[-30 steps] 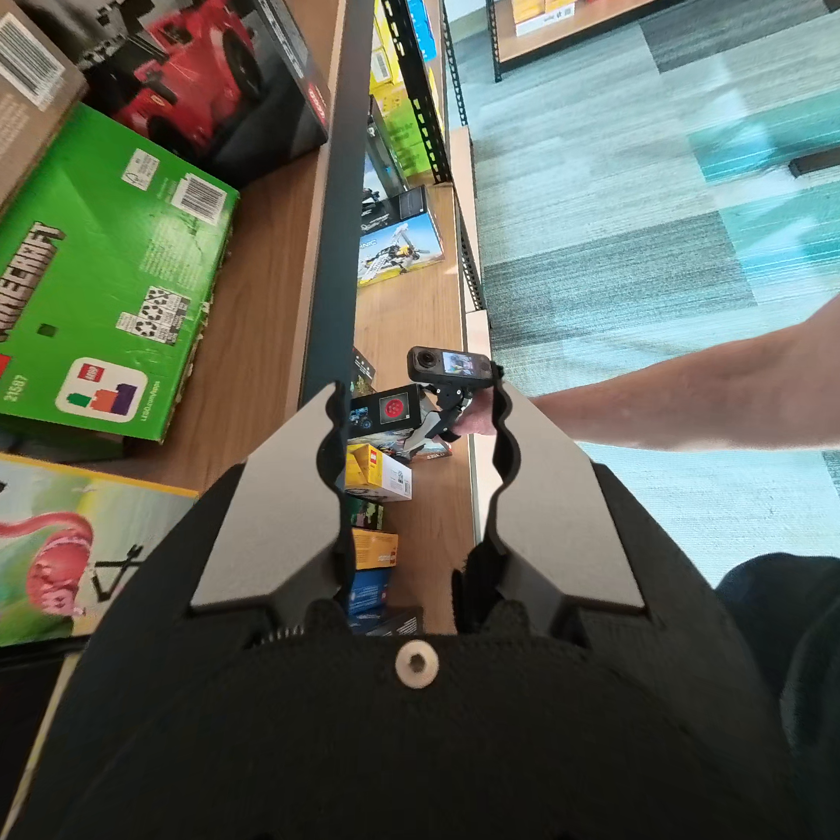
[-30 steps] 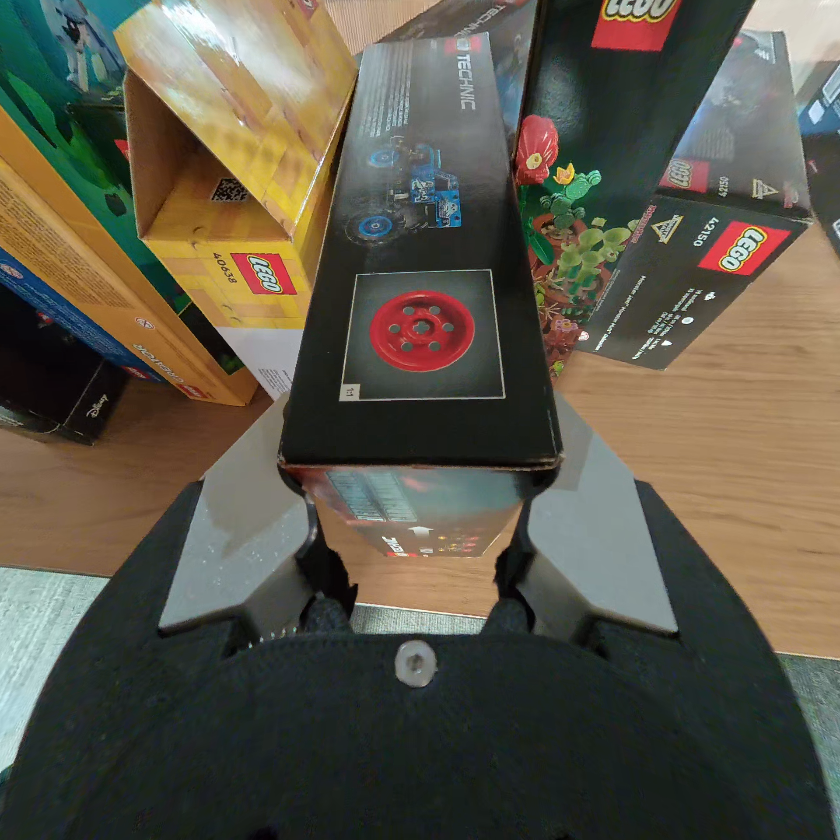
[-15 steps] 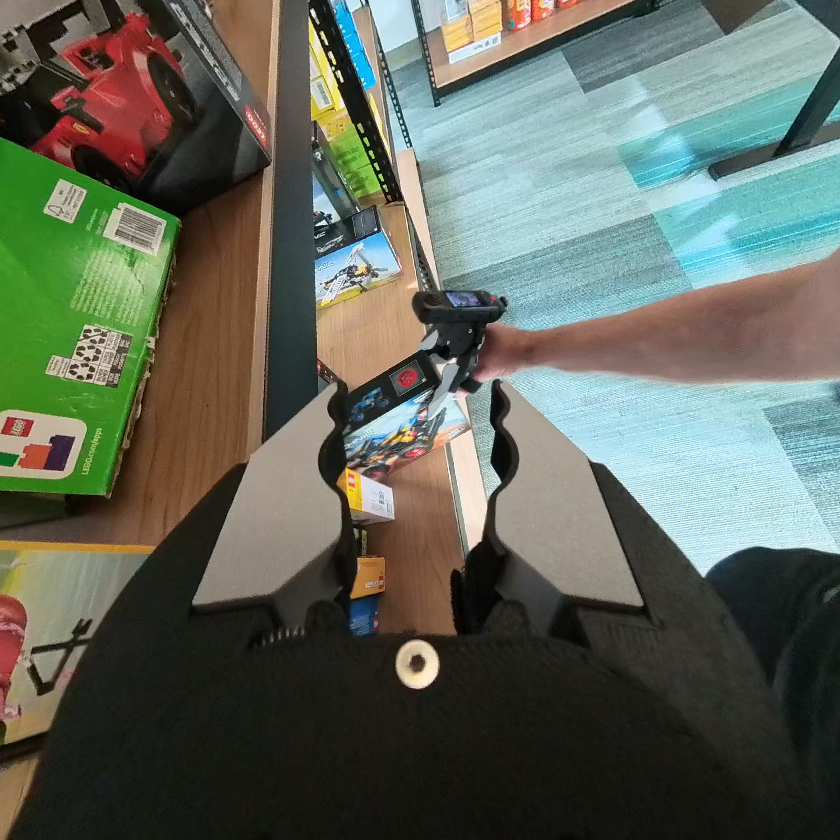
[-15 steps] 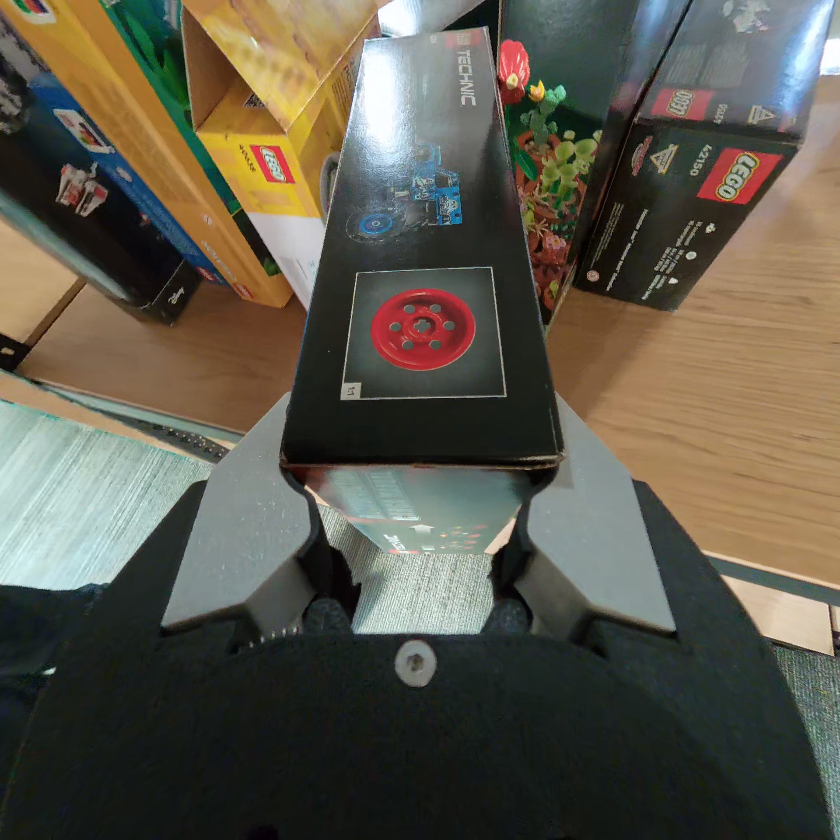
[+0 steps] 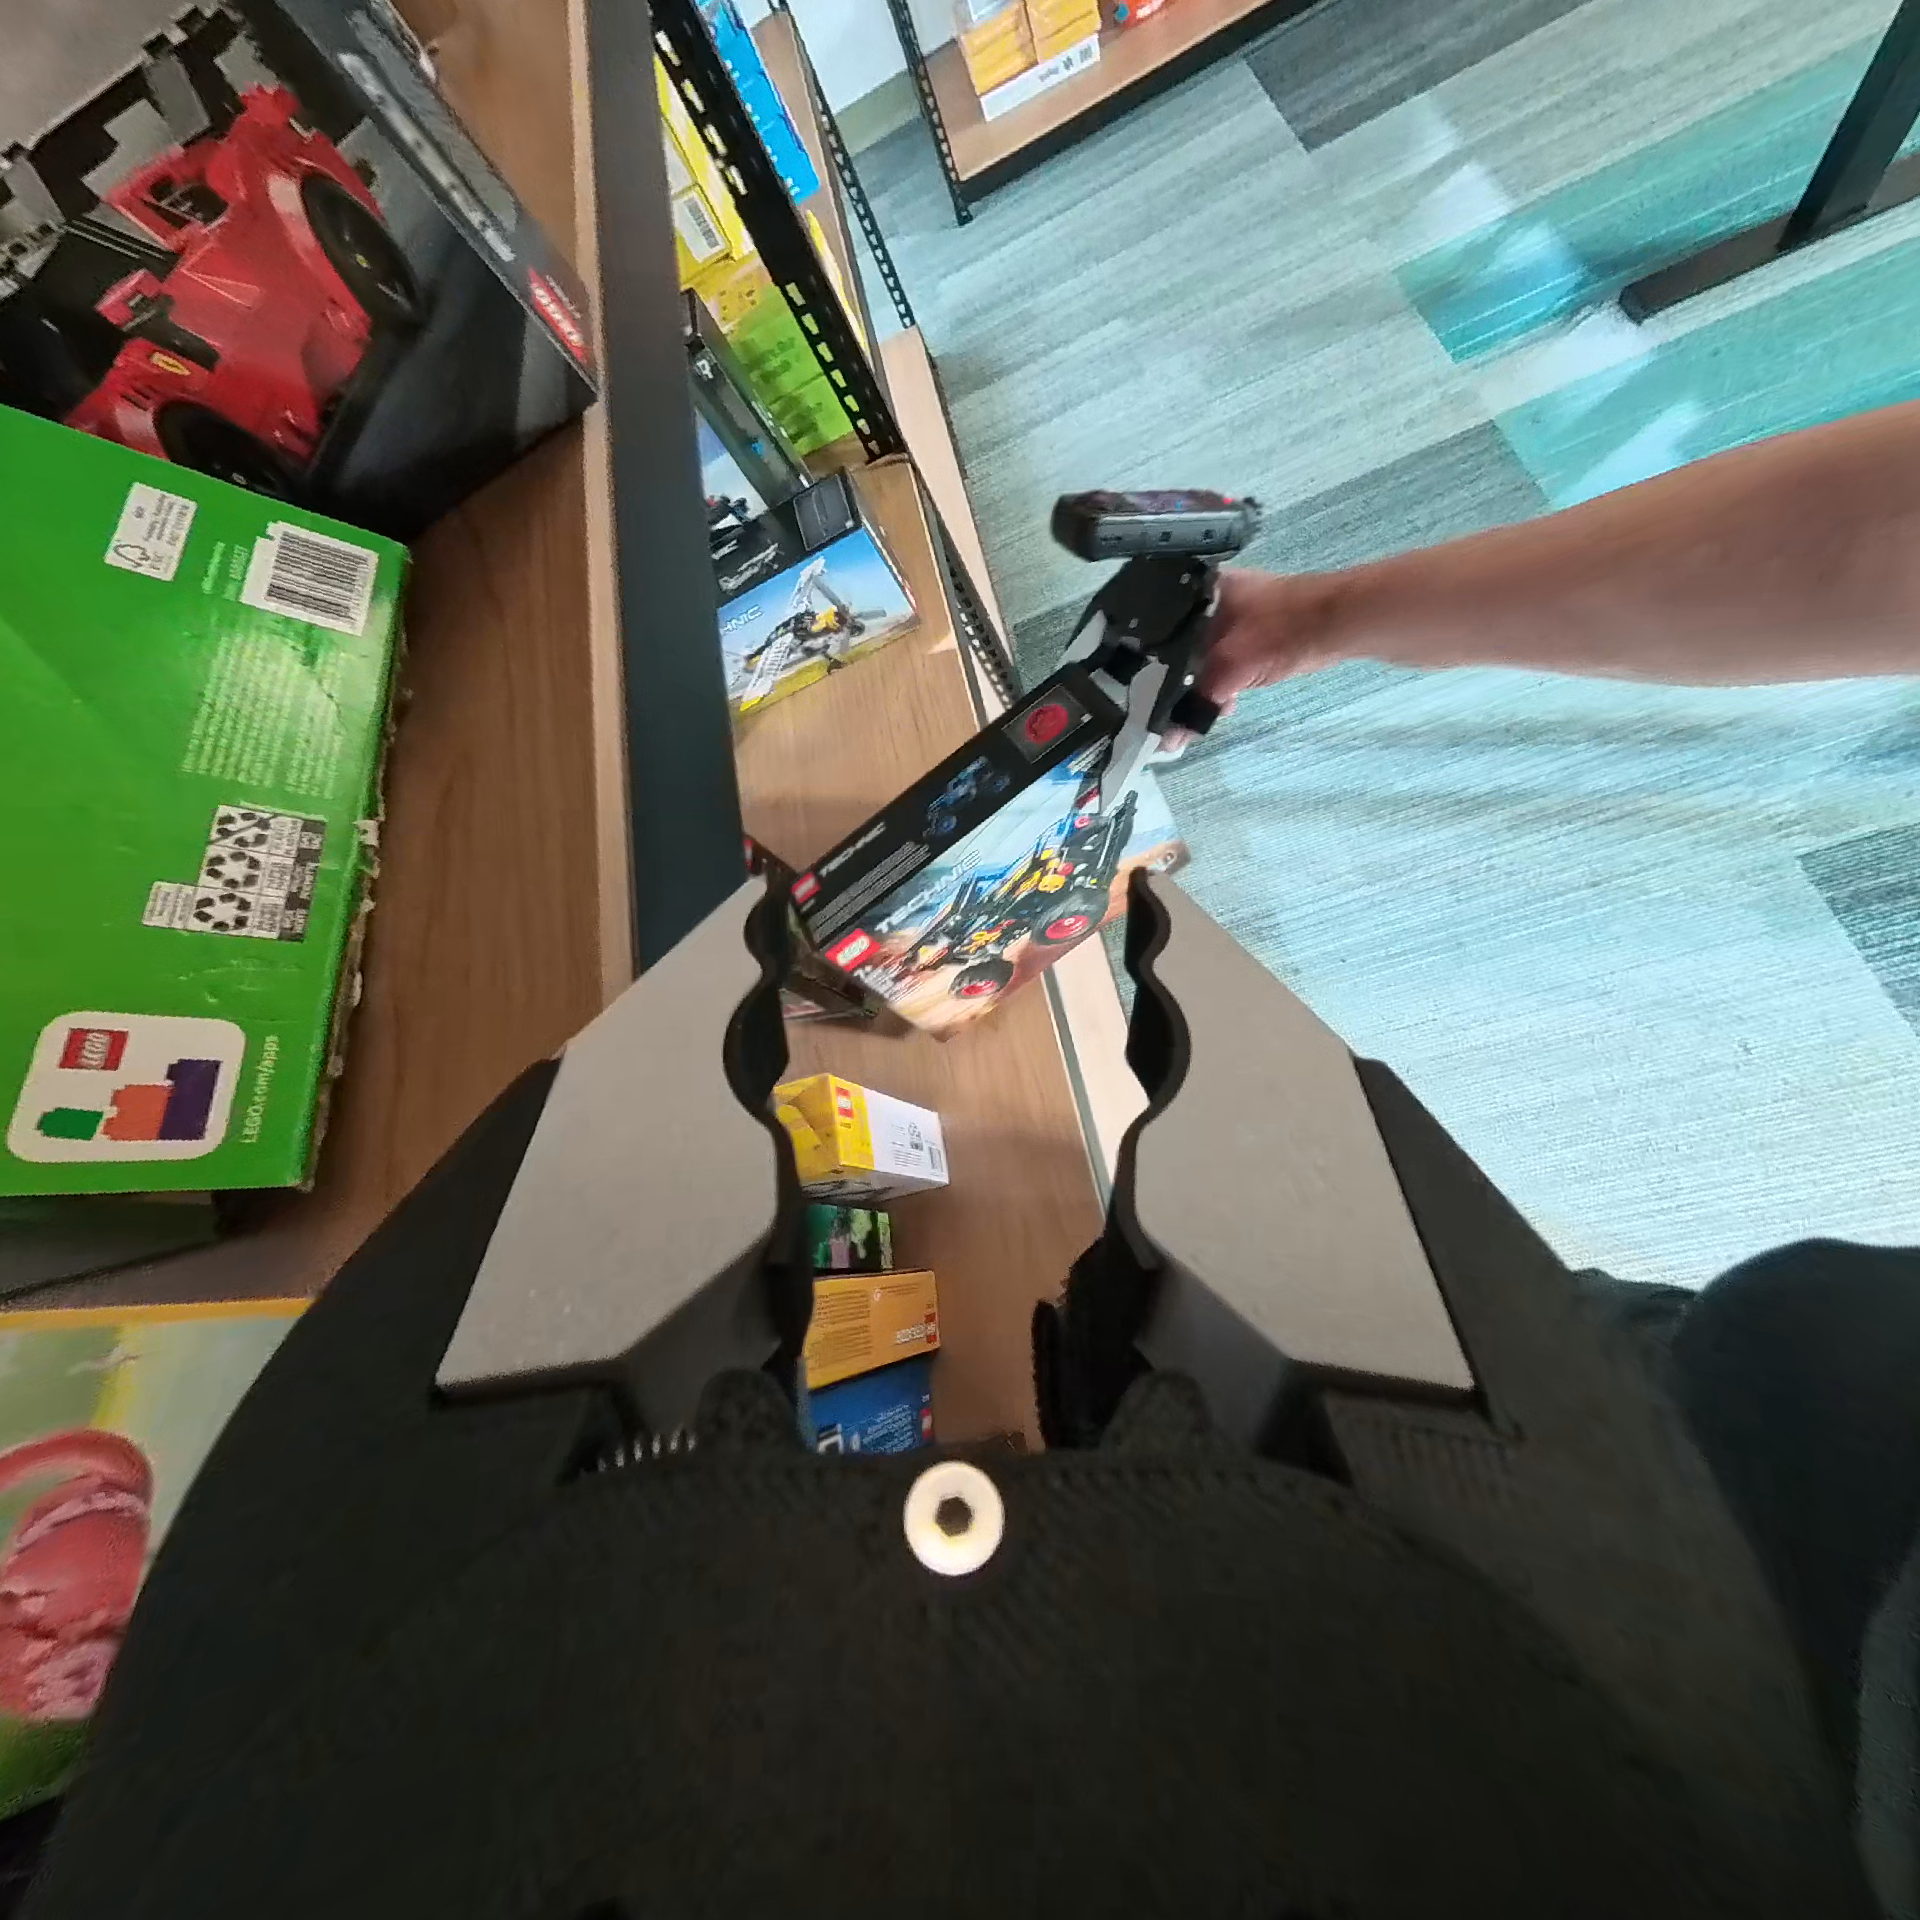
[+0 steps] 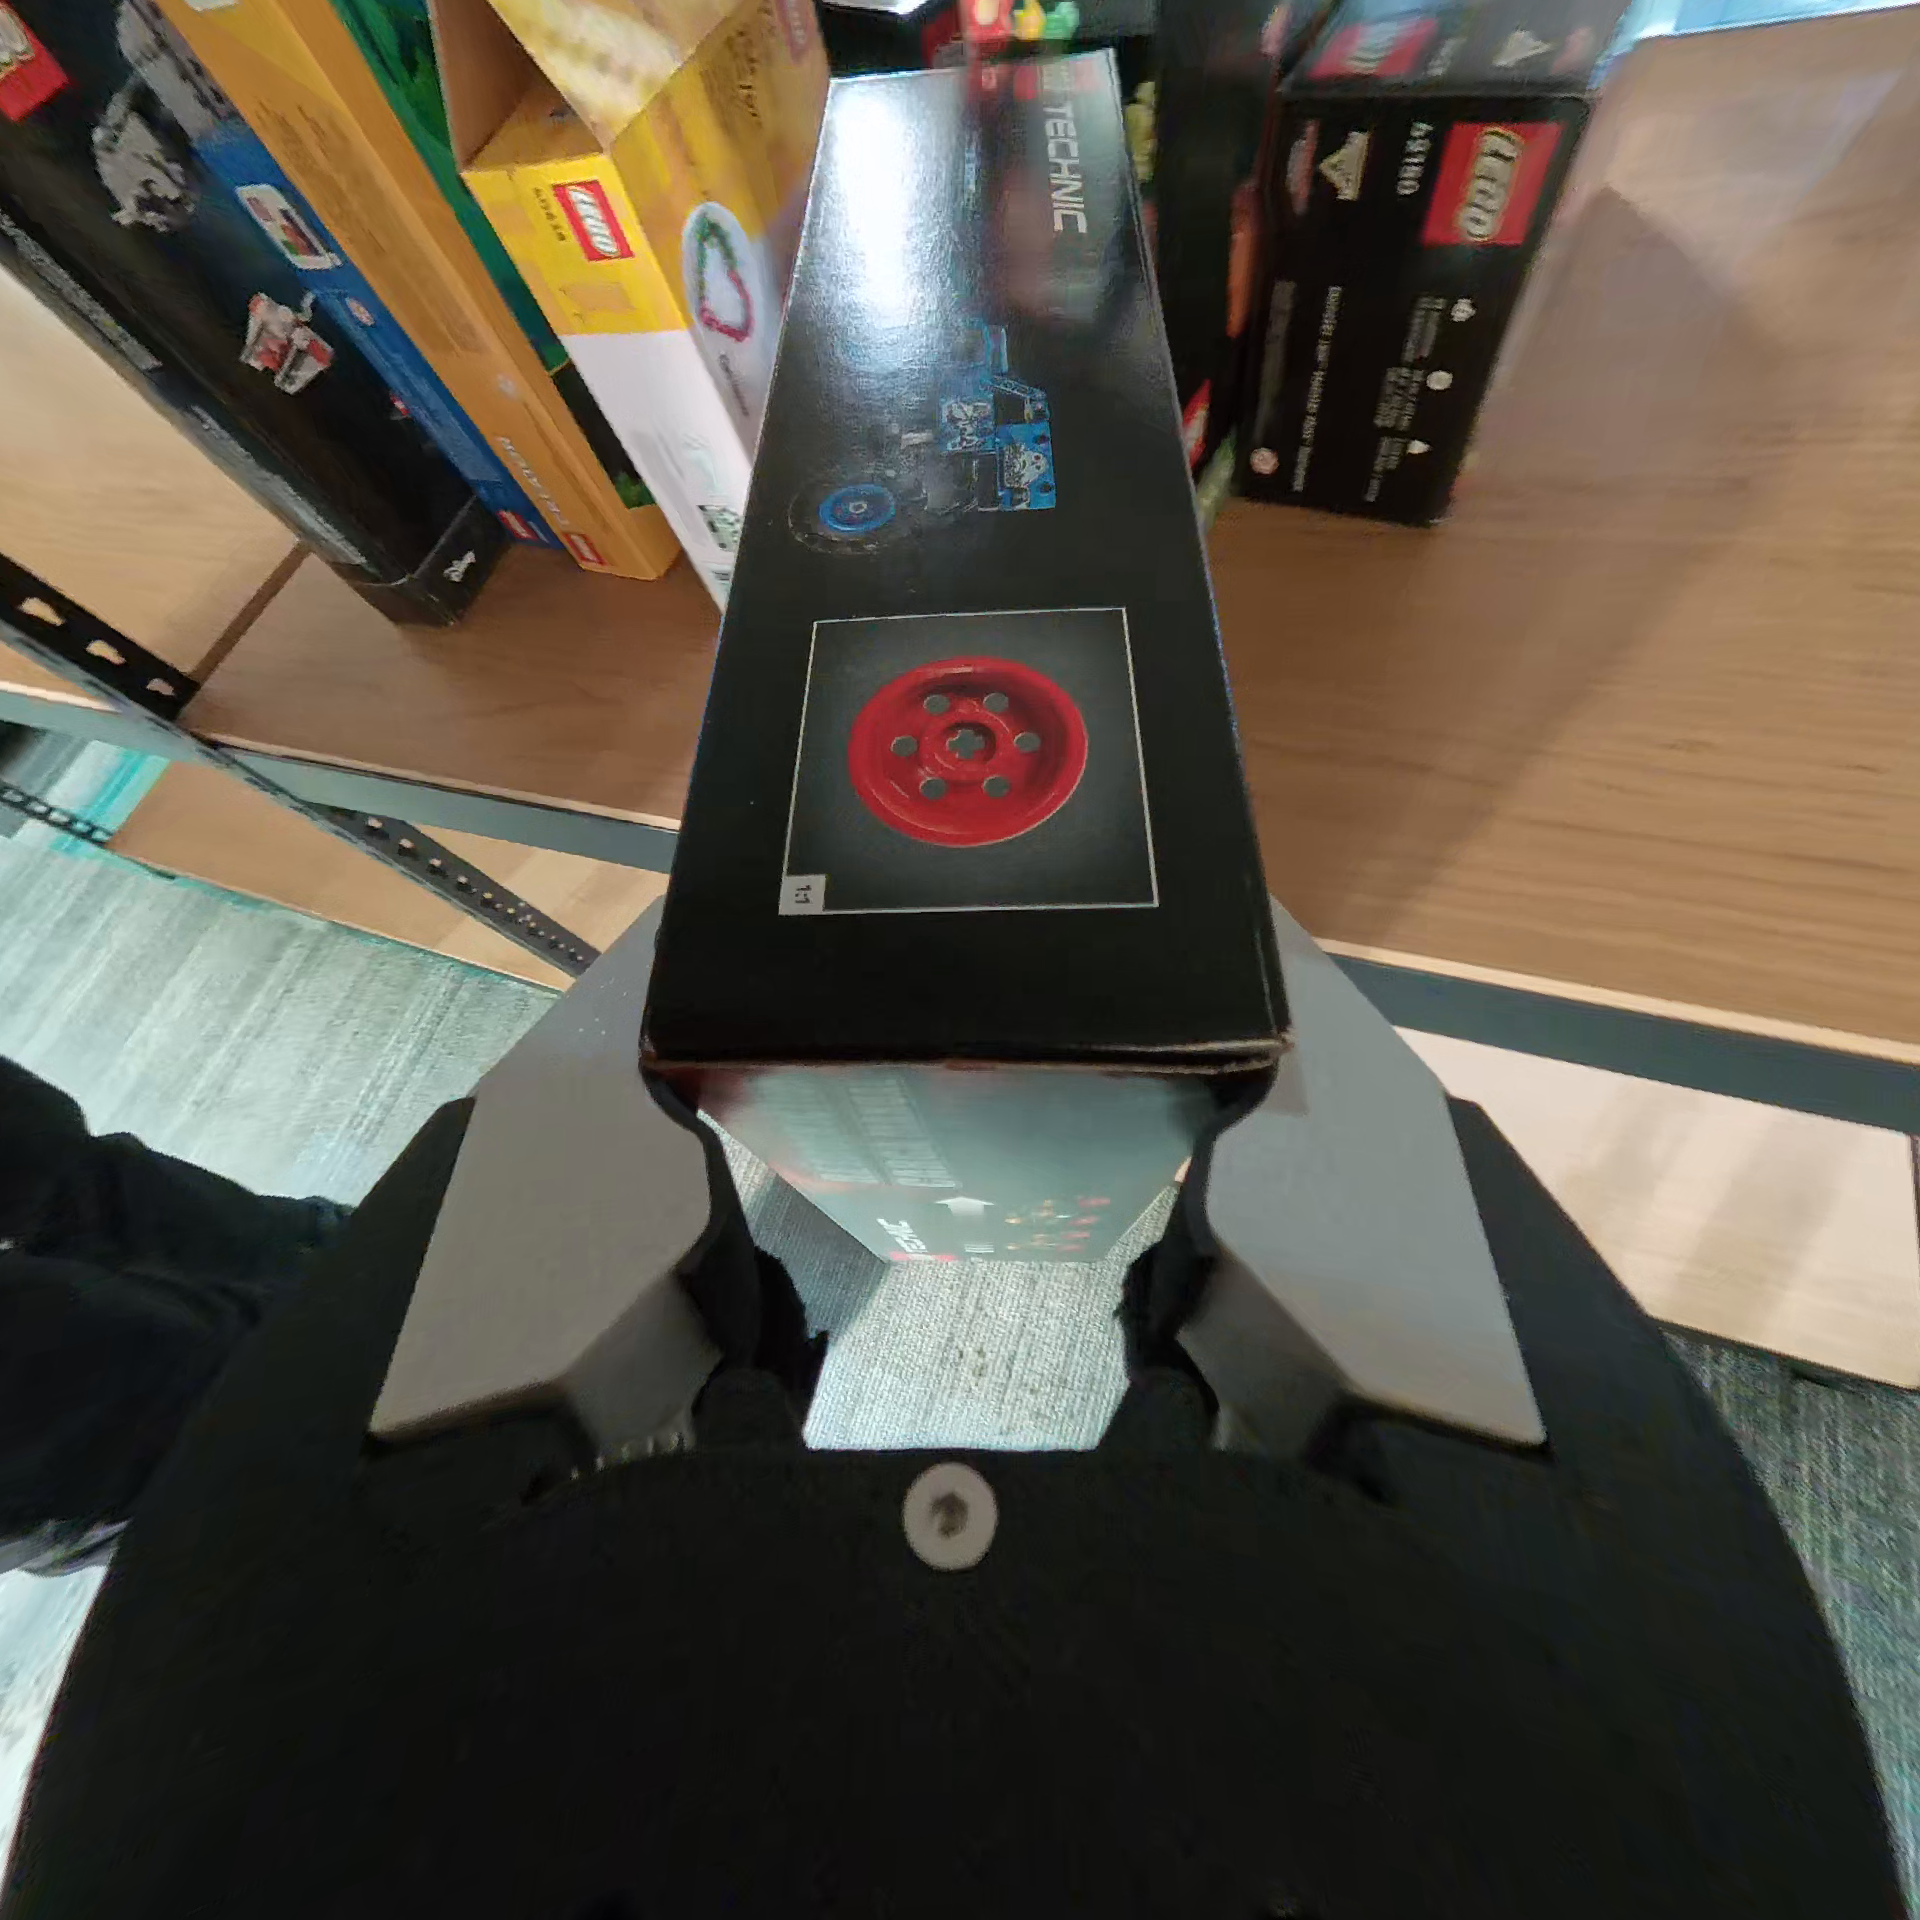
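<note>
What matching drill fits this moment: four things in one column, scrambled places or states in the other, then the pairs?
Things:
1. black box
2. green box
3. left tool
4. small yellow box

States:
A. open, gripping nothing
B. lying on the lower shelf
C. clamped in the right tool
D. lying on the upper shelf

Pairs: 1-C, 2-D, 3-A, 4-B

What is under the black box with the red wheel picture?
The black box is gripped by the right gripper. Under its near end lies grey carpet; farther on, the wooden shelf. Whatever is directly beneath the box is covered.
</note>
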`<state>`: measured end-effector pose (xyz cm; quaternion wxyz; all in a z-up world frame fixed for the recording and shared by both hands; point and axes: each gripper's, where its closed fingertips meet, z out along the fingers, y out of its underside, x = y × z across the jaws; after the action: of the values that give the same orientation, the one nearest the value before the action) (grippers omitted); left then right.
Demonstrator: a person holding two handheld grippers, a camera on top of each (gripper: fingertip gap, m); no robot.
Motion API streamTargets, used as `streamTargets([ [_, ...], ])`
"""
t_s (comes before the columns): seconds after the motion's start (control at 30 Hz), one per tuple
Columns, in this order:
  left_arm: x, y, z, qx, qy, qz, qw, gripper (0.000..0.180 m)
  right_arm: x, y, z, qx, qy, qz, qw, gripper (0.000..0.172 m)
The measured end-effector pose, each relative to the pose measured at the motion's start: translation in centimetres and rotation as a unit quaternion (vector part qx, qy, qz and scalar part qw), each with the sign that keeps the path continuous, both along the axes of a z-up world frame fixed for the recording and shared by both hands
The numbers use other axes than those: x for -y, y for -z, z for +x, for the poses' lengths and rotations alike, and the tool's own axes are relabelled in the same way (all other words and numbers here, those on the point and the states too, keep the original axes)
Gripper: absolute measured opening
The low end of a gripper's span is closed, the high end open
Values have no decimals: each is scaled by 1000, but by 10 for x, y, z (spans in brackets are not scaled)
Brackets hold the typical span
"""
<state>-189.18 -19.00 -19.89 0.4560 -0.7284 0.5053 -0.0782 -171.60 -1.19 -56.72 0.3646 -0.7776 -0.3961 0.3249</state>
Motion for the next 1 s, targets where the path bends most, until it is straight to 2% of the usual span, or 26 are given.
streamTargets([
  [0.2, -35, 16, -19, -42, -68, -24, 996, 79, -21, 2, 38, 12, 74, 18, 997, 97],
  [0.33, -46, 27, -22, -59, -95, -44, 993, 67, -50, 6, 65, 7, 133, 24, 991, 98],
  [0.43, -50, 27, -18, -91, -99, -25, 991, 71, -75, 9, 85, -9, 155, 20, 988, 98],
  [0.6, -55, 25, -13, -58, -118, -62, 989, 66, -127, 9, 114, -11, 161, 13, 987, 98],
  [0.67, -54, 32, -16, -76, -120, -79, 987, 60, -149, 9, 122, -4, 164, 14, 986, 98],
  [0.73, -54, 36, -17, -102, -115, -76, 985, 59, -169, 11, 127, 17, 163, 23, 986, 98],
  [0.87, -55, 36, -18, -95, -121, -92, 984, 55, -205, 16, 124, 64, 157, 50, 984, 98],
  [1.0, -56, 38, -20, -109, -126, -80, 983, 49, -241, 17, 117, 77, 167, 60, 981, 99],
])
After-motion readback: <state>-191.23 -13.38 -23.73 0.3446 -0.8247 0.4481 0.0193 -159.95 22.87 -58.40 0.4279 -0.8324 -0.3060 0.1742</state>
